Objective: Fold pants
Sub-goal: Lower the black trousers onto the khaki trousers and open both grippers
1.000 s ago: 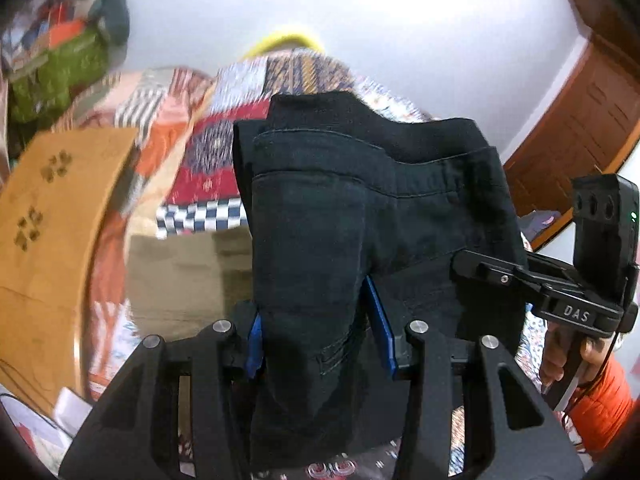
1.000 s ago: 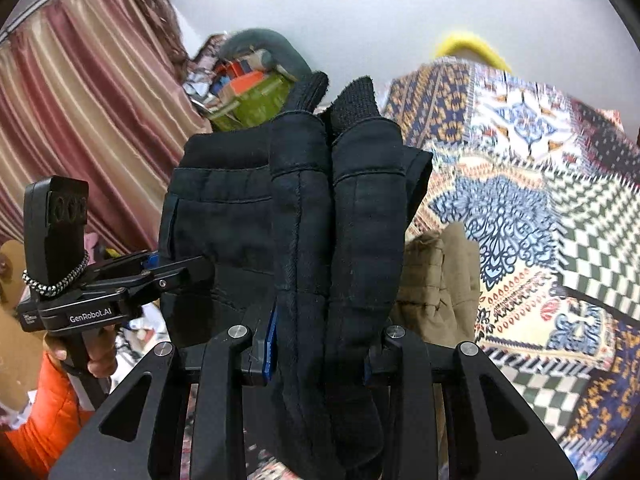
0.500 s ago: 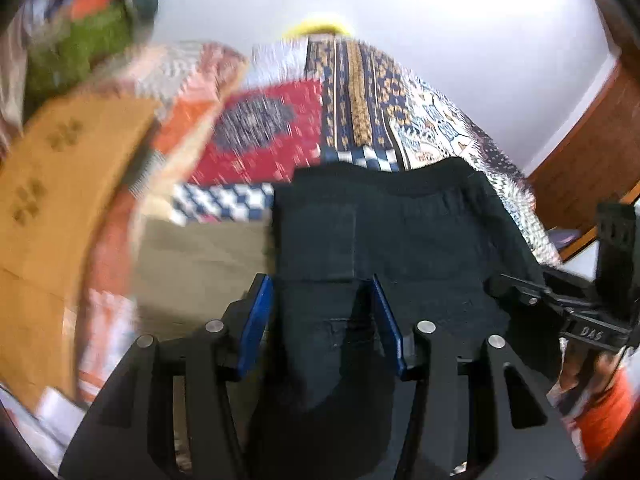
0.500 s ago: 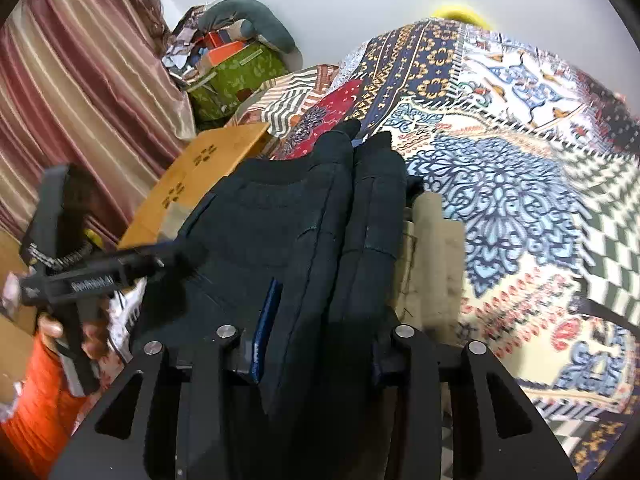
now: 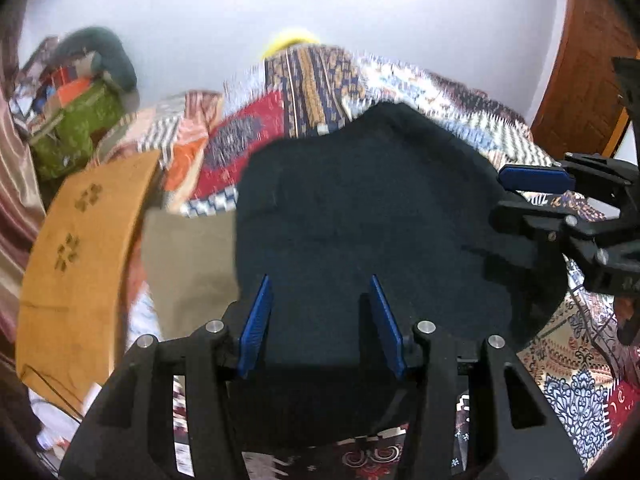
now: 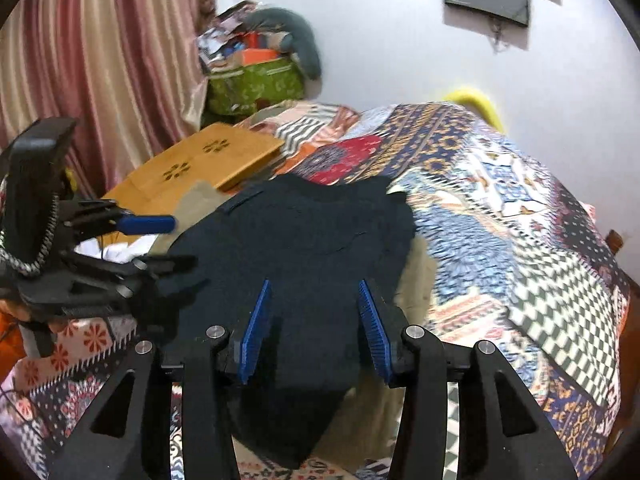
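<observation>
Black pants point(image 5: 360, 216) lie folded on the patchwork bed point(image 6: 500, 208), partly over a tan garment point(image 5: 188, 256), with left gripper point(image 5: 322, 320) and right gripper point(image 6: 316, 320) both spread wide at the near edge, fingers apart, gripping nothing.

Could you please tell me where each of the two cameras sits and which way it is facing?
Left wrist: sits behind the left tongs, looking along them over the black pants; the right tongs show at right.
Right wrist: sits behind the right tongs, looking toward the curtain; the left tongs show at left.
Shared: pants, patchwork bedspread, wooden board.
</observation>
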